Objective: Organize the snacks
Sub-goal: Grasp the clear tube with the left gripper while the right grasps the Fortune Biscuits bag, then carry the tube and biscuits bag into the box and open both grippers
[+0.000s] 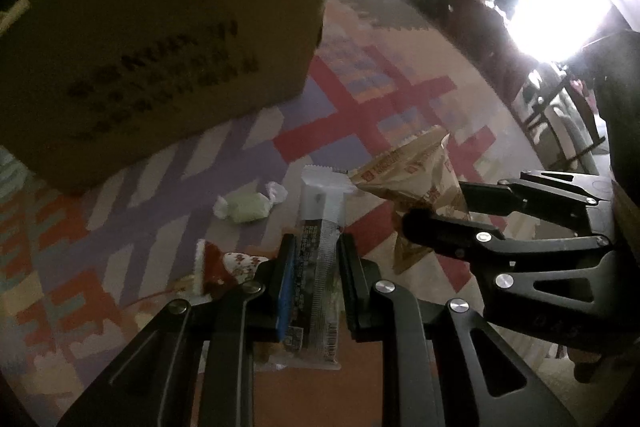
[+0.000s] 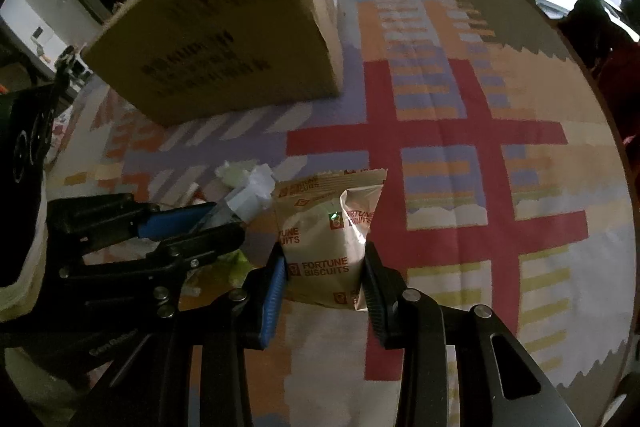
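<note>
The left gripper (image 1: 316, 255) is clamped on a long snack bar (image 1: 320, 227) with a white end and a dark printed body; the bar runs up the lower middle of the left wrist view, pinched between the blue pad and the black finger. The right gripper (image 2: 324, 267) is closed on a tan biscuit packet (image 2: 324, 239), held upright at the centre of the right wrist view, where its orange lettering reads clearly.

Each camera also catches the other tool from the side: in the left view the right gripper (image 1: 432, 223) comes in from the right edge with the packet (image 1: 416, 179) crumpled in its tips, and in the right view the left gripper (image 2: 216, 223) enters from the left with the bar's white end (image 2: 250, 199) poking out.

Only the left view shows a pale green wrapped candy (image 1: 250, 205) and a red-and-white wrapped sweet (image 1: 224, 267) lying on the patterned tablecloth (image 1: 352, 99). A large cardboard box (image 2: 240, 39) stands at the upper left in both views.
</note>
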Motion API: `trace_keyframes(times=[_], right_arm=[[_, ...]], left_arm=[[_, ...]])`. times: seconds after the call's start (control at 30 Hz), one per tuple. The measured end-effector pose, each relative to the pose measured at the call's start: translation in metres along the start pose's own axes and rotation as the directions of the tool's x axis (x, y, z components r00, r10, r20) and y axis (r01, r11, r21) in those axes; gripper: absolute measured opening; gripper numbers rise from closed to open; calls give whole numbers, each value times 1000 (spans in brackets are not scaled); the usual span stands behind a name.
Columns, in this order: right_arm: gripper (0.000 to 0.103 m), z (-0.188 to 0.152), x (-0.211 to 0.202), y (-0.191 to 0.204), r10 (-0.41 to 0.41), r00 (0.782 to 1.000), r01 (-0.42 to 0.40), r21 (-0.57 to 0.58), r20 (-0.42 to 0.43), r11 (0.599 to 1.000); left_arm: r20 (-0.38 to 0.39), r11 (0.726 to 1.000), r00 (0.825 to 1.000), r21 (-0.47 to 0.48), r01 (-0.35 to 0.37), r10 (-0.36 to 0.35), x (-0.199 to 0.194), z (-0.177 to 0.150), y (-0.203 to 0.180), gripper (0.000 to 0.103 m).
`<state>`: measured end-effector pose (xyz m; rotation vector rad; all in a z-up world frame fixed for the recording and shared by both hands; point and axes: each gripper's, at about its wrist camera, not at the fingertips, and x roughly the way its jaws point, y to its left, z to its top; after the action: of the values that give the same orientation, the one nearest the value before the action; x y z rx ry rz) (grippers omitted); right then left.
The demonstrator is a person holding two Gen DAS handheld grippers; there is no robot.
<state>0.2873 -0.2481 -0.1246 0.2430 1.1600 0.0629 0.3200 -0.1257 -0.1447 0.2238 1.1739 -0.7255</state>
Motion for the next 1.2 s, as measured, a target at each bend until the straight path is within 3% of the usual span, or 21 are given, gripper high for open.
trace_keyframes(times=[0.2, 0.5, 1.0, 1.2], right_arm=[[37, 5, -20, 18, 12, 998, -10, -36, 57, 999], [37, 16, -50, 40, 27, 989, -16, -78, 143, 997], [37, 52, -98, 69, 81, 951, -49, -114, 297, 992], [37, 74, -113, 80, 91, 931, -45, -136, 352, 990]], left_arm=[[85, 997, 996, -71, -9, 15, -29, -4, 6, 22], [197, 989, 977, -139, -55, 82, -80, -7, 15, 22], [351, 971, 918, -214, -111, 183, -154, 6, 28, 22], [408, 964, 885, -223, -143, 226, -180, 24, 32, 22]])
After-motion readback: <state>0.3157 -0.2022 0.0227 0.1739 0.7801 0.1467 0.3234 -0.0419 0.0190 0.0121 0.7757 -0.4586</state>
